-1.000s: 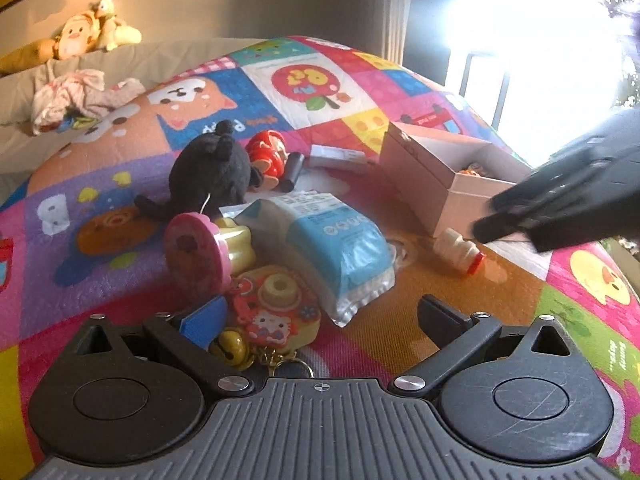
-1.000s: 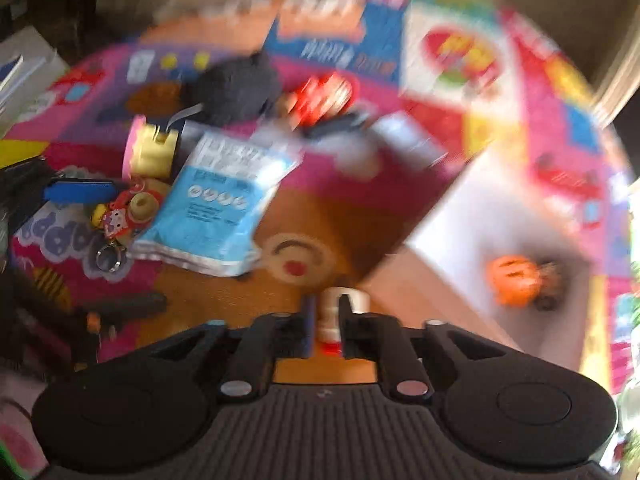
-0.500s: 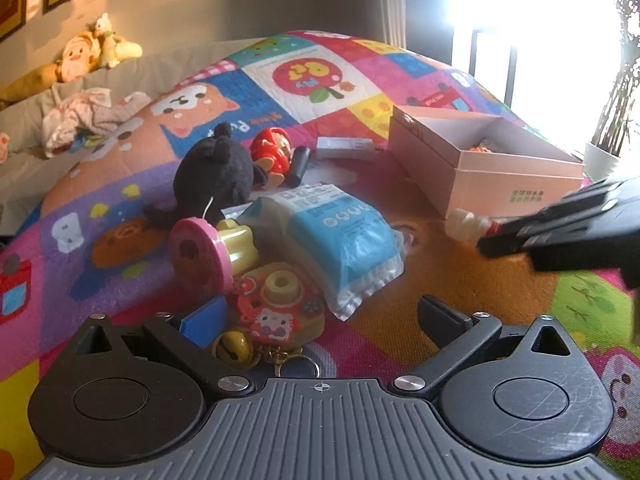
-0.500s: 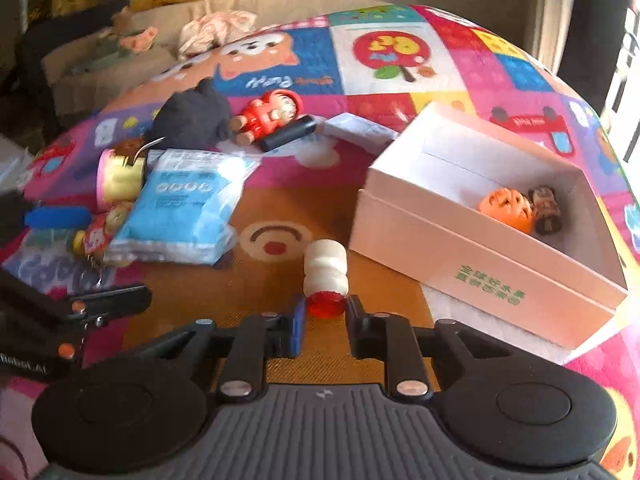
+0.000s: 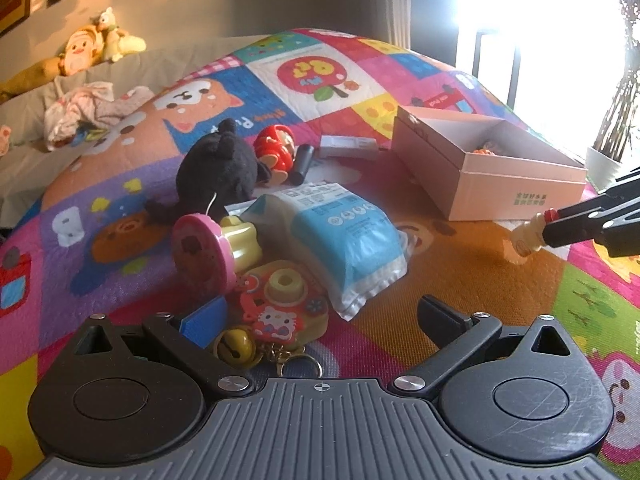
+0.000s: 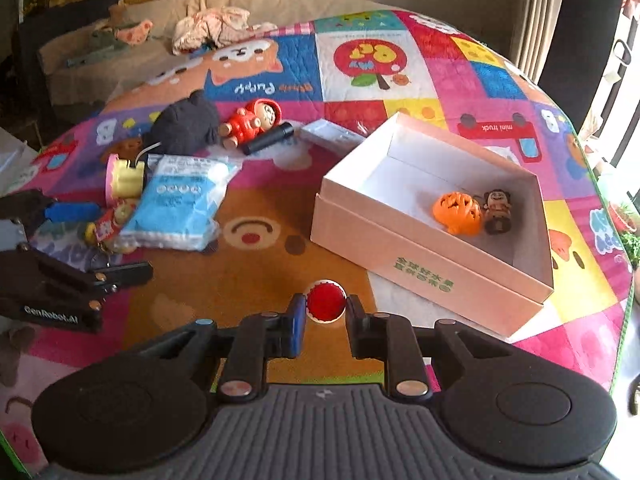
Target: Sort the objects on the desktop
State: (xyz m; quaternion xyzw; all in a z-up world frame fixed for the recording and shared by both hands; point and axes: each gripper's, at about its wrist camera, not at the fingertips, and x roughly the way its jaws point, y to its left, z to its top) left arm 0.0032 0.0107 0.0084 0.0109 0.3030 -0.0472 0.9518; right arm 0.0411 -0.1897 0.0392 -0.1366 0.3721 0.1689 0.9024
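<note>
Bottle (image 6: 325, 301), clamped at its red cap by the right gripper (image 6: 325, 312), points away toward the mat (image 6: 256, 272); left gripper (image 5: 320, 314) jaws apart.

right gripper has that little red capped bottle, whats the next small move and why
Probably carry it a little to the right and over the pink box. The right gripper has its fingers closed on the small bottle, lifted off the mat in the left wrist view. The box is open, already holds an orange ball and a small figure, and has free floor.
</note>
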